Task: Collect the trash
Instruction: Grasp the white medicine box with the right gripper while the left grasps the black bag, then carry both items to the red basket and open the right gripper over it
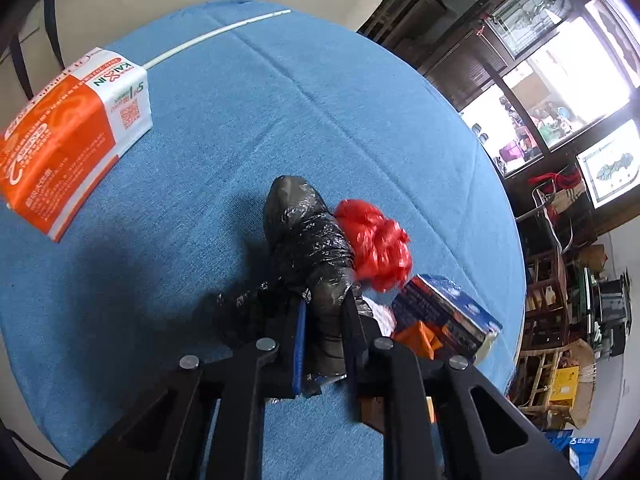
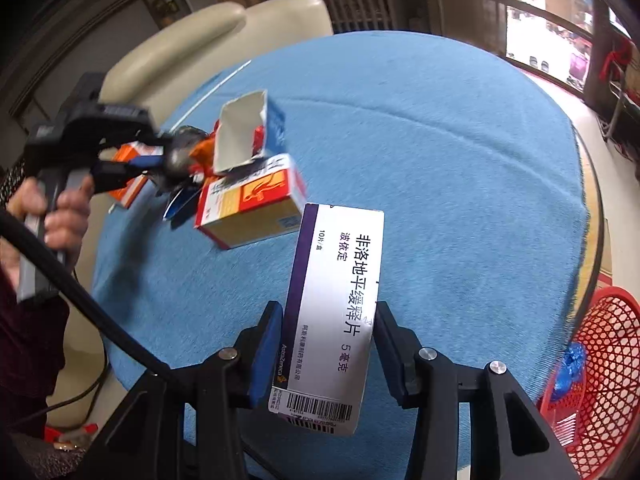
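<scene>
My left gripper (image 1: 327, 304) is shut on the near end of a crumpled black plastic bag (image 1: 308, 232), which lies on the blue tablecloth (image 1: 280, 100). A red plastic wad (image 1: 376, 240) rests against the bag's right side, and a blue carton (image 1: 444, 312) sits beside that. My right gripper (image 2: 326, 312) is shut on a white and purple medicine box (image 2: 340, 280), held above the cloth. In the right wrist view the left gripper (image 2: 156, 156) is at the far left by a torn white and blue box (image 2: 248, 136) and an orange and yellow box (image 2: 256, 200).
An orange and white tissue pack (image 1: 68, 140) lies at the table's left. A thin white stick (image 1: 216, 34) lies at the far edge. A red mesh basket (image 2: 600, 360) holding a blue wad (image 2: 572, 364) stands beyond the table's right edge. A cream sofa (image 2: 200, 40) is behind.
</scene>
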`<move>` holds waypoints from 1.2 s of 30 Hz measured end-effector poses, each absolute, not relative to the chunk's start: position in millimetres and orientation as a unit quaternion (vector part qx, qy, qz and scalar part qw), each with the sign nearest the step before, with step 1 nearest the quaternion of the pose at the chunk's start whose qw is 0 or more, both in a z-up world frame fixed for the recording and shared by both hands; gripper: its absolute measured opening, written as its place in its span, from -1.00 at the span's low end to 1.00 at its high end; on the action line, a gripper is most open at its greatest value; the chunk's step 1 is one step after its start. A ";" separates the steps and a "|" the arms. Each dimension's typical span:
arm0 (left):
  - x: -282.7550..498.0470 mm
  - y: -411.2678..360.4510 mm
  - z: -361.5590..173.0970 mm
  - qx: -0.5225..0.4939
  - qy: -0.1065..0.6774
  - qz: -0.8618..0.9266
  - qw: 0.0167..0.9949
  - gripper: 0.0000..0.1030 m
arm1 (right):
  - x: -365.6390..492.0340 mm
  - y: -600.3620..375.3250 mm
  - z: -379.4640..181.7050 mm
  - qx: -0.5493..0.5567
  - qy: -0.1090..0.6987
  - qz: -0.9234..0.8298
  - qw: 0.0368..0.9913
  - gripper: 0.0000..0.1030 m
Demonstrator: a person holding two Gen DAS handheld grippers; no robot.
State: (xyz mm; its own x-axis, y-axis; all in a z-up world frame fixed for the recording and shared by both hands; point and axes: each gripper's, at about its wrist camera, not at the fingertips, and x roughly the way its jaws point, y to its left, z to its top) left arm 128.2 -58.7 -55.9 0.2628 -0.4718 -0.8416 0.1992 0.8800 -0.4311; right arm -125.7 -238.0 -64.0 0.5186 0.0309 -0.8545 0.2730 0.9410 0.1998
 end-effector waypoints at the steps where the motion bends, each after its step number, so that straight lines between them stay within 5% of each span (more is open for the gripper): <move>1: 124.8 -58.0 -54.1 -0.118 0.564 -0.217 0.788 -0.70 | -126.0 -240.0 -63.6 0.160 0.483 -0.073 0.858 -0.05; 36: -36.9 -109.1 31.8 0.049 0.401 -0.380 0.832 -0.73 | -149.6 -281.4 -42.9 0.217 0.412 -0.122 0.876 -0.05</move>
